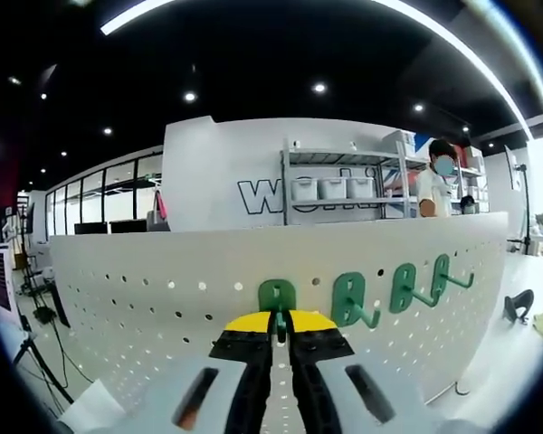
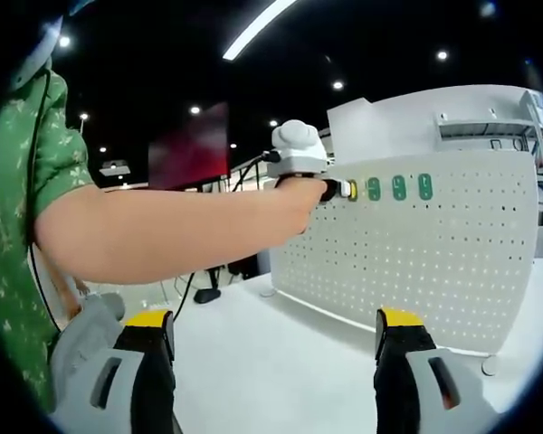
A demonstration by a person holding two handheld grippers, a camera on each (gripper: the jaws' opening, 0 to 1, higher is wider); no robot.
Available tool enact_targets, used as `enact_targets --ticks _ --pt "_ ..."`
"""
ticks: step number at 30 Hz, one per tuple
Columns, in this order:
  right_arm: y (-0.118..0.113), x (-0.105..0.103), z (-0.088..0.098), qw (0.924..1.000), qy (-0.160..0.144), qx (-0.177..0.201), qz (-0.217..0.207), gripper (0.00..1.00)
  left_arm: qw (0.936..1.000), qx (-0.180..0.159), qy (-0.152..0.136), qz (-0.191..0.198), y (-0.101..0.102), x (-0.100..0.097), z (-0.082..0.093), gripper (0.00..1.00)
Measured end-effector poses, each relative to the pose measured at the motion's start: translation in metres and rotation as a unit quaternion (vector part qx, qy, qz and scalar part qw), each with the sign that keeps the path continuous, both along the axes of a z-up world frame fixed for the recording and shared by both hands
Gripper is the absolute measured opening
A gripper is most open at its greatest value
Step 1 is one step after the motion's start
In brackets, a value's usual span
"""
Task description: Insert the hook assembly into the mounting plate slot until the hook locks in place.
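Note:
A white pegboard (image 1: 163,298) stands upright in front of me, also seen as the perforated panel (image 2: 434,262) in the right gripper view. My left gripper (image 1: 280,327) is shut on a green hook (image 1: 276,294) whose plate lies against the board's top row. In the right gripper view a person's hand holds that left gripper (image 2: 339,189) at the board's upper left corner. Three more green hooks (image 1: 353,300) hang in the same row to its right, seen again as small green plates (image 2: 398,187). My right gripper (image 2: 271,362) is open and holds nothing, well back from the board.
The board stands on a white table (image 2: 253,344). The person's bare arm (image 2: 163,231) and green sleeve (image 2: 27,208) cross the left of the right gripper view. Behind the board are a shelf with white bins (image 1: 330,188), another person (image 1: 439,181), and a tripod (image 1: 36,357).

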State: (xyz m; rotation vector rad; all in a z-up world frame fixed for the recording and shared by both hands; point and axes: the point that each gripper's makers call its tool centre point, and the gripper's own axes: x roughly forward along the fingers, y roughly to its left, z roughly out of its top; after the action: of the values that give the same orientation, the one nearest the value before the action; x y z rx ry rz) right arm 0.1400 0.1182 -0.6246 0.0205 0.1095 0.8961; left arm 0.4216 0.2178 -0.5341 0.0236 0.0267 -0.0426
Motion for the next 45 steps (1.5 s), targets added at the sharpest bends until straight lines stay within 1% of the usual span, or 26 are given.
enact_targets --ticks 9,14,19,27,29,36,45 --pt "0.000 0.000 0.000 1.0000 -0.001 -0.002 0.000 0.94 1.0000 -0.003 0.001 -0.003 -0.001 -0.001 0.000 0.11" --pt "0.002 -0.001 0.001 1.0000 -0.001 -0.002 0.001 0.94 1.0000 -0.005 0.002 -0.005 -0.001 -0.001 0.000 0.16" --pt "0.003 -0.001 0.001 1.0000 -0.002 -0.002 0.003 0.94 0.9999 -0.008 0.002 -0.008 -0.001 -0.003 -0.001 0.18" --pt "0.004 -0.002 0.002 1.0000 -0.003 -0.002 0.005 0.94 0.9999 -0.012 0.004 -0.010 -0.001 -0.006 -0.002 0.25" --pt "0.004 -0.002 0.002 1.0000 -0.004 -0.002 0.004 0.94 0.9998 -0.015 0.003 -0.012 -0.002 -0.006 -0.001 0.29" --pt "0.005 -0.003 0.003 1.0000 -0.005 -0.002 0.005 0.94 0.9998 -0.015 0.004 -0.011 -0.002 -0.009 -0.002 0.33" --pt "0.006 -0.004 0.005 1.0000 -0.007 -0.001 0.006 0.94 0.9993 -0.027 0.014 -0.022 -0.006 -0.011 -0.008 0.43"
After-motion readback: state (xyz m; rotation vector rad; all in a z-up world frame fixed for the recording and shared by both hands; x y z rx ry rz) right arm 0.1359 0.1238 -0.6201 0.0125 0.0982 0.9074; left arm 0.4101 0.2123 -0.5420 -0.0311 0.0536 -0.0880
